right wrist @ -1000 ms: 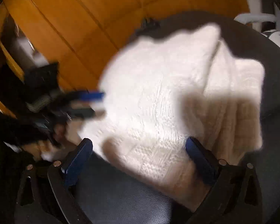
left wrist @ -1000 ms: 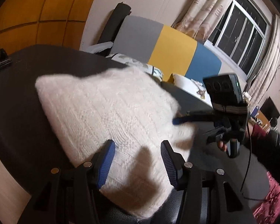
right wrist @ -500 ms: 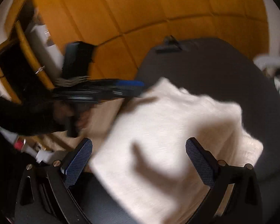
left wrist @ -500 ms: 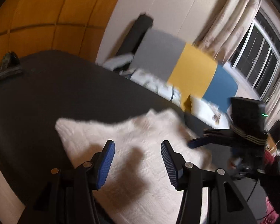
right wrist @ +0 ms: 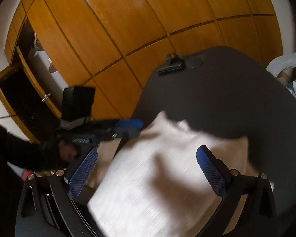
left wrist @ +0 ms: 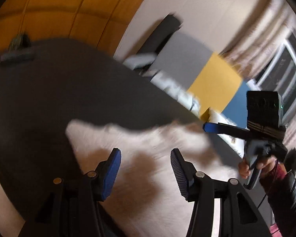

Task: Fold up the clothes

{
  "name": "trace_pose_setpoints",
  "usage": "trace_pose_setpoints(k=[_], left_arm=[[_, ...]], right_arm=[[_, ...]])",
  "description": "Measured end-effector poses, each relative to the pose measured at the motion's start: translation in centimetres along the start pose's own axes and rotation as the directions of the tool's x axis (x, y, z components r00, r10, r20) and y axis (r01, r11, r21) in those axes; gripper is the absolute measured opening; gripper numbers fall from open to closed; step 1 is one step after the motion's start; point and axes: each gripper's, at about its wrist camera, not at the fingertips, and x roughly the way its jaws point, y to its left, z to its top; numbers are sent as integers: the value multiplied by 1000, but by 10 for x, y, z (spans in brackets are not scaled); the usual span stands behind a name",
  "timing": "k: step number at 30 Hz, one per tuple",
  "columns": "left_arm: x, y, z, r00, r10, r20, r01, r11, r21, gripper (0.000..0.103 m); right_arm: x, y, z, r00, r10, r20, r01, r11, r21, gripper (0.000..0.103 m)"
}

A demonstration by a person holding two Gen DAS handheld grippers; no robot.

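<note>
Sweater, white, folded on dark table, edges motion-blurred, my left gripper and right gripper both spread wide, holding nothing.

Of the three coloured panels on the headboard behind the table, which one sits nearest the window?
The blue panel. It is the end one beside the window, with the yellow panel in the middle and the grey panel farthest away.
</note>
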Motion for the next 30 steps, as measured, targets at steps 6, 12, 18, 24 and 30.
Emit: trace_pose_setpoints(k=[6,12,18,24,30], left_arm=[[1,9,-3,1000,5,7,-4,998,-55,57],[-47,-30,-17,989,28,144,-41,996,84,55],[-54,-71,-71,995,8,101,-28,981,192,55],[-47,-88,-93,994,60,94,-83,963,257,55],[-83,-101,-95,991,-53,120,16,957,288,55]], right_arm=[[17,-46,-30,999,-30,-14,32,990,135,99],[-10,2,-14,992,-117,-36,118,993,9,100],[-28,55,-48,997,28,-75,-35,995,-89,100],[-5,-1,-110,997,-65,-34,69,989,133,99],[-24,15,-108,996,-86,-22,88,989,118,99]])
